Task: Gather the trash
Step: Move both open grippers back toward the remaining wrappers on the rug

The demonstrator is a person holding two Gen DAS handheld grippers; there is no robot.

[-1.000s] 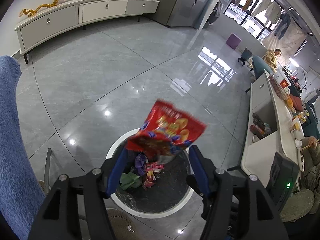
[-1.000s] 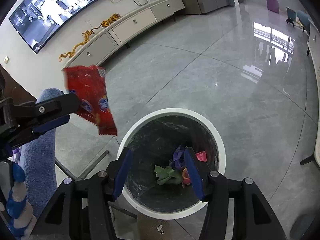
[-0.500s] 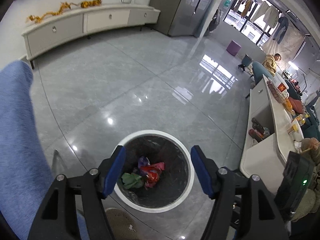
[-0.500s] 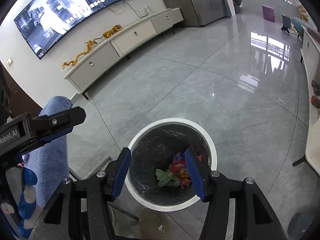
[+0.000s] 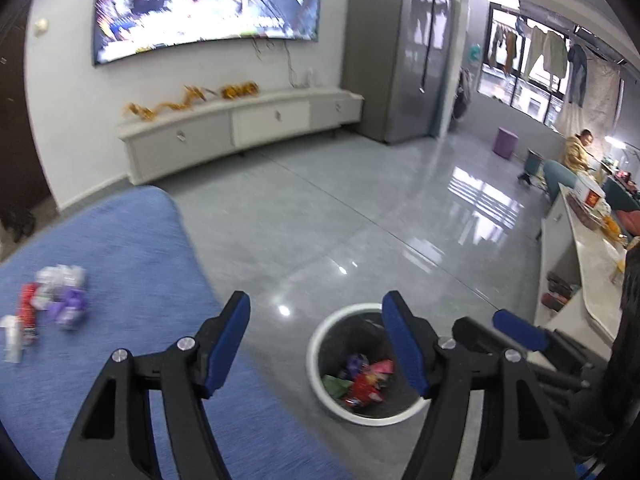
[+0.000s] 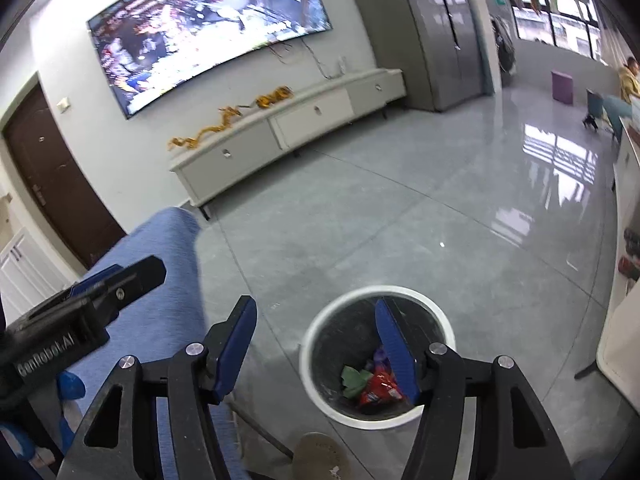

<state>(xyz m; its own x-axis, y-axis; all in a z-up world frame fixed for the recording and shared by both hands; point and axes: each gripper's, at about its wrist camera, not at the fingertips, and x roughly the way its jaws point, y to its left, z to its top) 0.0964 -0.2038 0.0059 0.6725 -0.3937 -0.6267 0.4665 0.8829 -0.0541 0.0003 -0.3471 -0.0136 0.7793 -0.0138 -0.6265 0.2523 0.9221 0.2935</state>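
Observation:
A round white-rimmed trash bin (image 5: 320, 344) with a black liner stands on the grey floor; it also shows in the right wrist view (image 6: 442, 322). Inside lie a red snack bag (image 5: 362, 390), a green scrap (image 5: 335, 385) and purple wrappers. My left gripper (image 5: 316, 340) is open and empty, above the edge of a blue cloth surface (image 5: 120, 248). Several wrappers (image 5: 52, 300), red, purple and white, lie on that cloth at the left. My right gripper (image 6: 316, 342) is open and empty above the bin's left side.
A white TV cabinet (image 5: 240, 128) and a wall screen (image 5: 208, 0) are at the back. A white counter (image 5: 580, 248) with clutter runs along the right. A metal table leg (image 6: 260, 432) and a round pad (image 6: 320, 456) lie beside the bin.
The red snack bag left my left gripper and dropped into the bin. Both grippers have since tilted up and shifted left, bringing the blue cloth and its wrappers into view.

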